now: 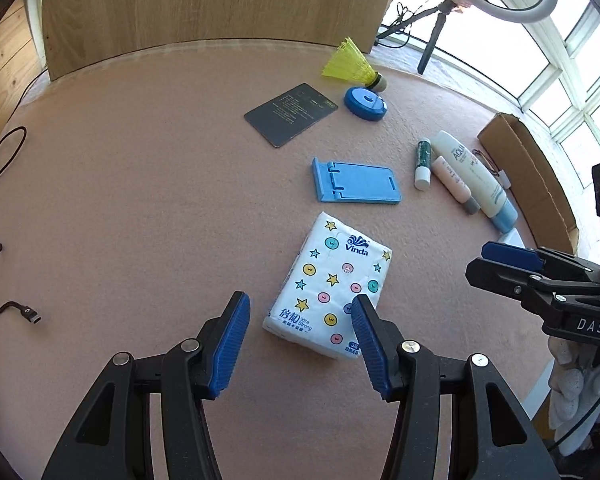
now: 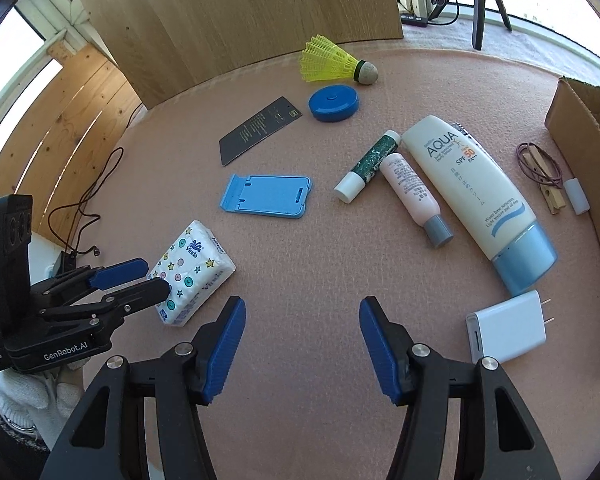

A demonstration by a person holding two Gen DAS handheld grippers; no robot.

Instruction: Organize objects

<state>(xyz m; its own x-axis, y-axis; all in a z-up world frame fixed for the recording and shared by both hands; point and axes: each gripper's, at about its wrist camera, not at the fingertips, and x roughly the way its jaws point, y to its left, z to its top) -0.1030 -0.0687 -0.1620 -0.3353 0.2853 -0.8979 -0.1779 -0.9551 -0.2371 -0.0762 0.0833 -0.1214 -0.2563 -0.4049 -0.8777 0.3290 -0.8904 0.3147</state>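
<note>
- Landmark: blue phone stand [image 2: 266, 196], lying flat on the pink mat [image 2: 300, 280].
- Tissue pack [image 1: 330, 284]: flat on the mat, near the stand on its camera side. In the right wrist view it sits below and left of the stand.
- Left gripper [image 1: 300, 320]: jaws apart, nothing clamped. It hangs over the near end of the tissue pack; one pad overlaps the pack's corner in the left wrist view, and contact cannot be confirmed.
- Right gripper [image 2: 302, 320]: jaws apart, over bare mat, below and right of the stand. Nothing is between the pads.
- Dark card [image 2: 260, 130]: flat on the mat, beyond the stand.
- Blue round case [image 2: 334, 103] and yellow shuttlecock [image 2: 332, 63]: further beyond the stand, to its right.
- Green tube [image 2: 370, 166], pink bottle [image 2: 412, 196] and sunscreen tube [image 2: 476, 196]: side by side, right of the stand.
- White charger [image 2: 508, 326]: on the mat, well to the right of the stand and nearer the camera.
- Cardboard box [image 2: 580, 120]: at the mat's far right edge, with a clothespin [image 2: 548, 192] beside it.
</note>
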